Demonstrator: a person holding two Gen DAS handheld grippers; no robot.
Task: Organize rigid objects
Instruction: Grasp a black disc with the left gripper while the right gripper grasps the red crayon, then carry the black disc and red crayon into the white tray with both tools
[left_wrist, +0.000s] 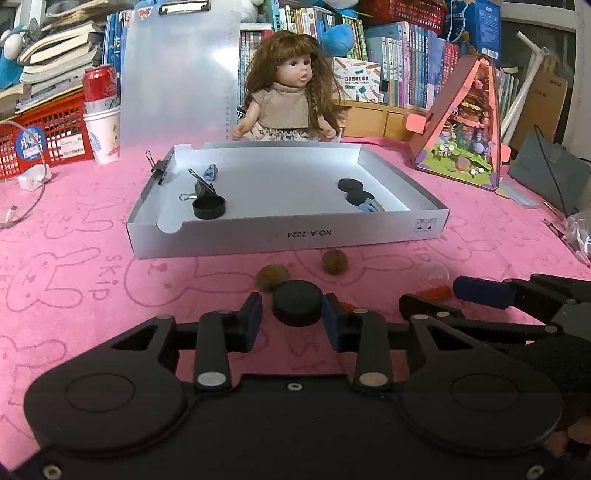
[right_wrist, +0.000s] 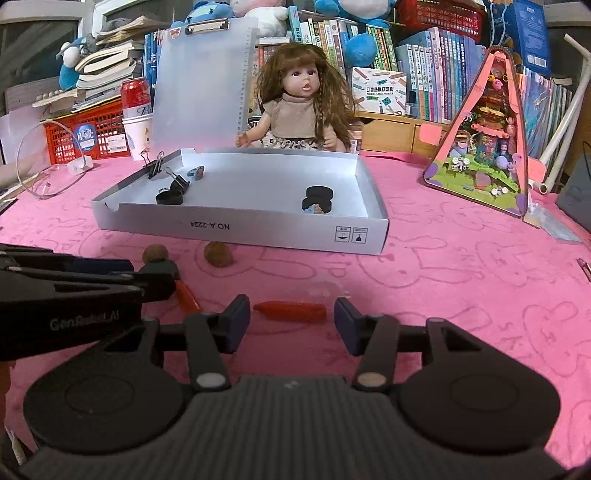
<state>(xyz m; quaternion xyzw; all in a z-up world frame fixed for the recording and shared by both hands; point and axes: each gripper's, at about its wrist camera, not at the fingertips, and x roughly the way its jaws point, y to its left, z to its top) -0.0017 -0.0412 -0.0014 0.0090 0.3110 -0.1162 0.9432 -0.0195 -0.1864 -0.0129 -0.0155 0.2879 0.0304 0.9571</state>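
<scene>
Left gripper (left_wrist: 292, 316) low over the pink tablecloth (left_wrist: 85, 280), its blue pads touching either side of a black disc (left_wrist: 297, 302), clamped on it; right gripper (right_wrist: 291, 325) beside it, fingers apart around a red crayon-like stick (right_wrist: 291, 311) with a gap on each side; two brown walnuts (left_wrist: 273, 277) just beyond the disc, before the near wall of the white tray (left_wrist: 288, 236); inside the tray, a black cap (left_wrist: 209, 206) and binder clips (left_wrist: 201, 186) toward the left edge, two black discs (left_wrist: 354, 190) toward the right; doll (left_wrist: 286, 88) behind the far edge.
</scene>
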